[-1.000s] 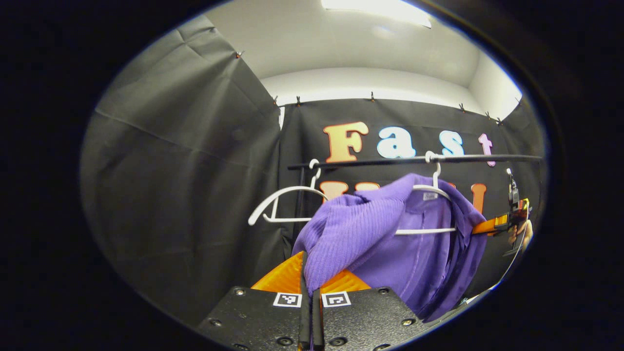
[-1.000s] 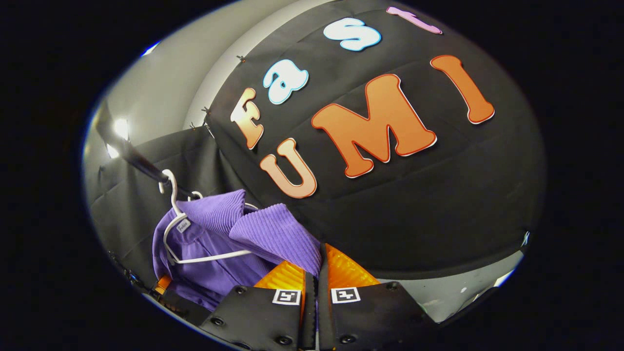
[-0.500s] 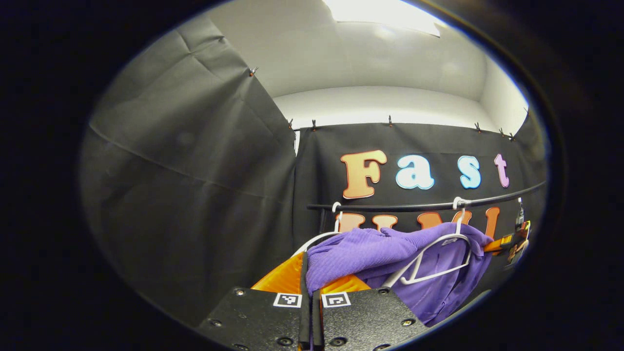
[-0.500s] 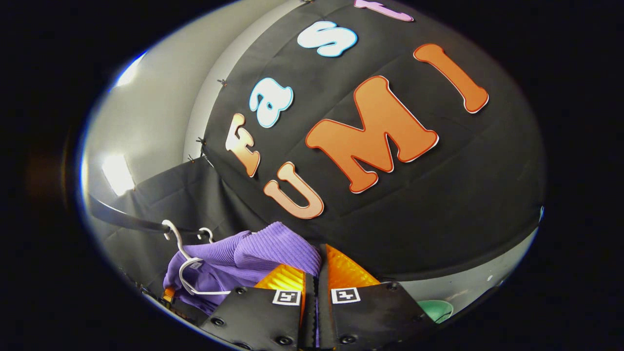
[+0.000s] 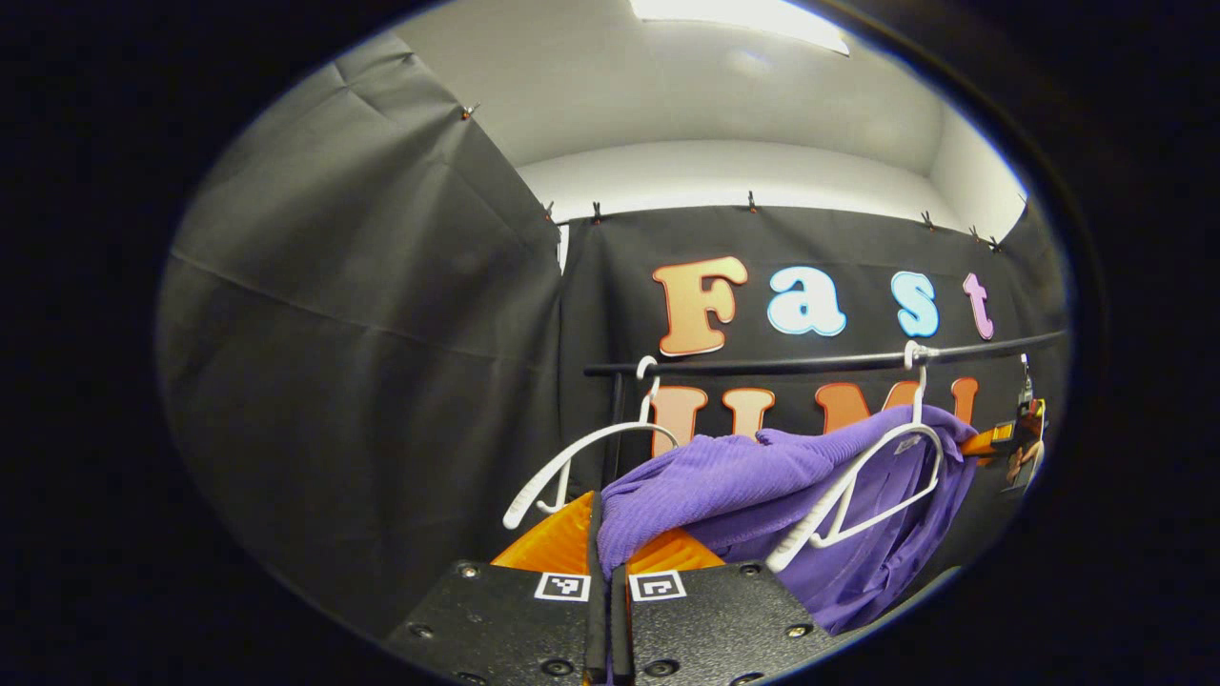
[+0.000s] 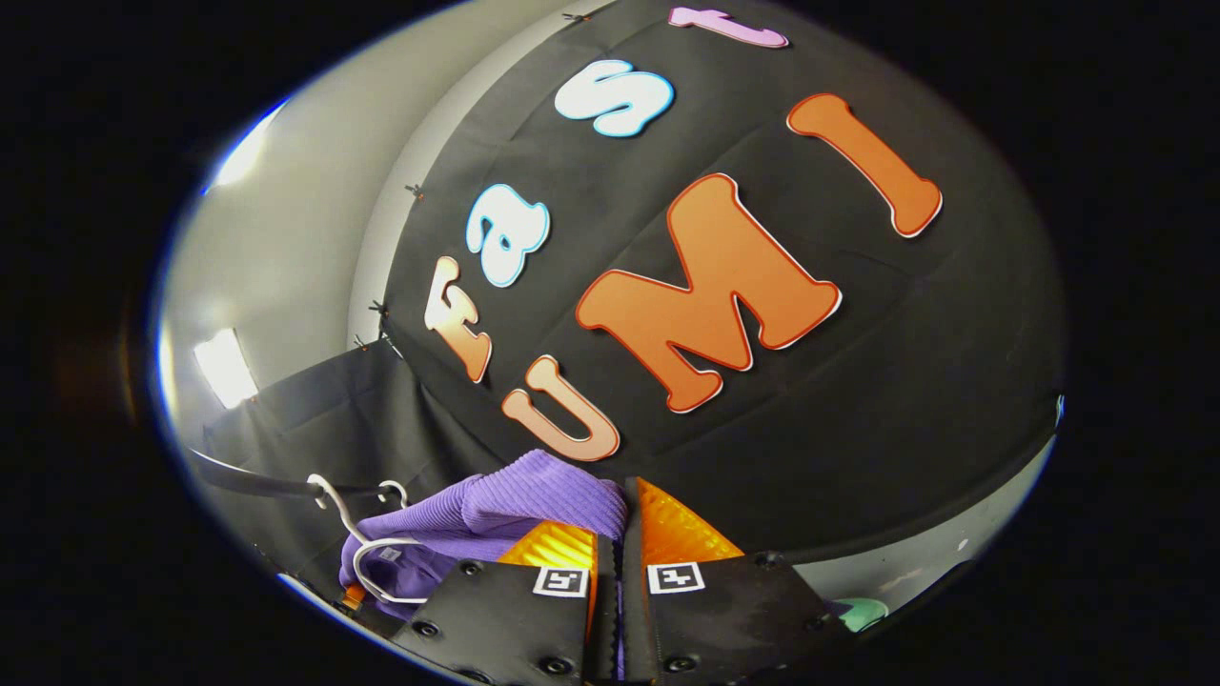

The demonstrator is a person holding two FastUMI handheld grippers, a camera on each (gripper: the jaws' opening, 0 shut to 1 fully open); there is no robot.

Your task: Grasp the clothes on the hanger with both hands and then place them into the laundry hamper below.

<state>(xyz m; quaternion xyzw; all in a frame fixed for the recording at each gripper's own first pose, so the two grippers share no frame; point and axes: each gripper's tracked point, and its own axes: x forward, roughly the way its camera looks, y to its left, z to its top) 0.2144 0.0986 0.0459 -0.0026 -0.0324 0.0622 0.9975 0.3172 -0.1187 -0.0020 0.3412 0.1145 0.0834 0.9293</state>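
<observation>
A purple ribbed garment (image 5: pixel 743 476) stretches between both grippers. Most of it has come off its white hanger (image 5: pixel 858 486), which dangles tilted from the black rail (image 5: pixel 820 360) in front of the cloth. My left gripper (image 5: pixel 602 562) is shut on the garment's near shoulder. In the right gripper view, my right gripper (image 6: pixel 610 548) is shut on the other end of the purple garment (image 6: pixel 515 505), with the white hanger (image 6: pixel 367 548) at lower left. The right gripper (image 5: pixel 1012 436) and the hand holding it appear far right in the left gripper view.
A second, bare white hanger (image 5: pixel 581 457) hangs on the rail's left end, close to my left gripper. The rail's upright post (image 5: pixel 615 429) stands behind it. A pale green rounded object (image 6: pixel 858 612) lies on the floor at lower right of the right gripper view.
The garment has been pulled upward and off the hanger's shoulders over the last second; the hanger swung askew. Both grippers kept their grip and the right one tilted further.
</observation>
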